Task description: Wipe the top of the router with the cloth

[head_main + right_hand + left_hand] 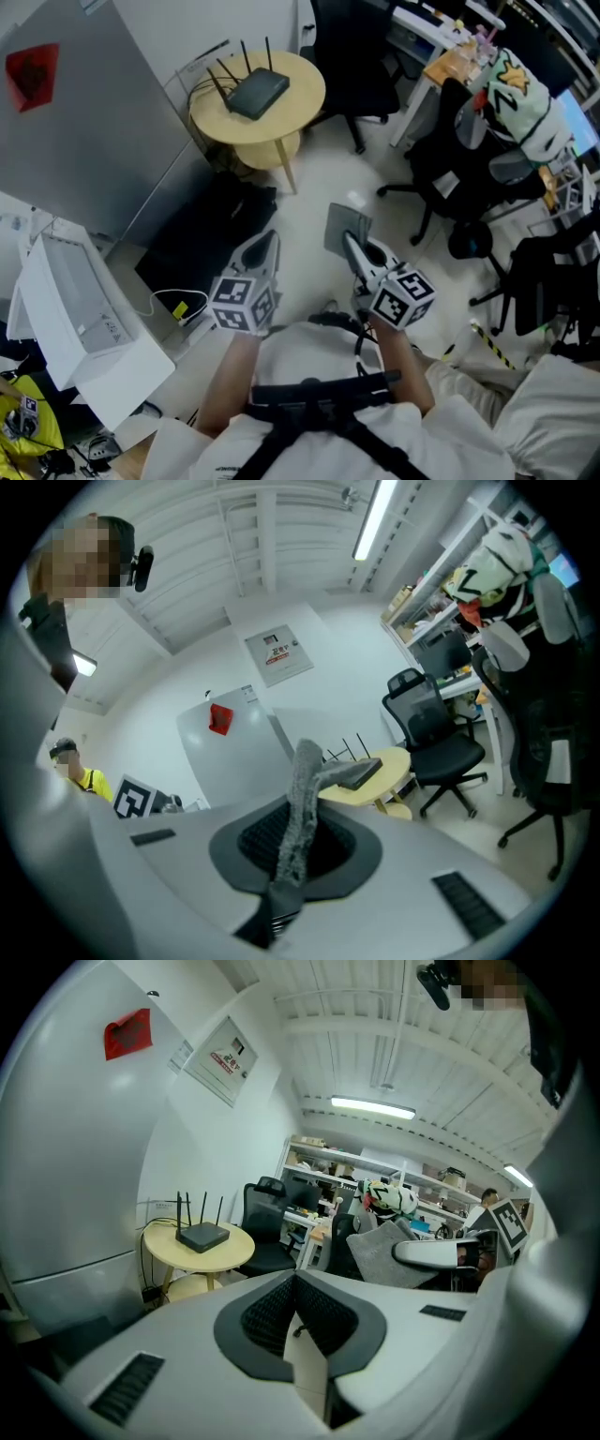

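A black router [256, 91] with three upright antennas lies on a round yellow table [300, 103] at the far side of the room; it also shows as the router [202, 1235] and the router [360, 772] in the gripper views. My right gripper [351, 246] is shut on a grey cloth [346, 230], which stands up between its jaws as the cloth [302, 803]. My left gripper [266, 246] is shut with nothing in it. Both grippers are held close to the person's body, well short of the table.
A white printer [75, 319] stands at the left, beside a grey cabinet [84, 103]. Black office chairs [469, 141] crowd the right, one draped with a patterned garment [517, 98]. Desks [441, 37] line the back right. Cables [183, 305] lie on the floor.
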Available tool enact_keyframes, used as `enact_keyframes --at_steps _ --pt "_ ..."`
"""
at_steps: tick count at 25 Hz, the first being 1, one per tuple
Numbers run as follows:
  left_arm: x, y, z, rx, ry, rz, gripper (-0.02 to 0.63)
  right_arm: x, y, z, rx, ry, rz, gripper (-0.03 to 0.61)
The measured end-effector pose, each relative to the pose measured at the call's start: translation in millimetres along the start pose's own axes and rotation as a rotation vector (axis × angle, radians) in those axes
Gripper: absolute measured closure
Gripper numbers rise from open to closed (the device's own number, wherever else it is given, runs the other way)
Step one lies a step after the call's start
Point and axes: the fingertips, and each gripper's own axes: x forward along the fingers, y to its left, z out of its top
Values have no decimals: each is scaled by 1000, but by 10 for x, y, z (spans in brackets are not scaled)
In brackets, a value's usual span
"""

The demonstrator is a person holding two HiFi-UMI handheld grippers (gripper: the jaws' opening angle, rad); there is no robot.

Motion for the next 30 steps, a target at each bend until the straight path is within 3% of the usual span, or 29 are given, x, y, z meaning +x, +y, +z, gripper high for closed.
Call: enact_keyframes --at_steps 7,14,20,30 --pt "255 -168 -53 -22 -4 59 626 -161 -453 121 108 -29 67 566" --pt "511 184 56 -44 1 118 626 143 -784 110 116 17 68 566" --pt "1121 741 347 -54 -15 116 626 922 -987 327 73 56 93 565" --pt "2139 2203 1156 -91 -24 164 626 2906 -1310 880 16 157 161 566"
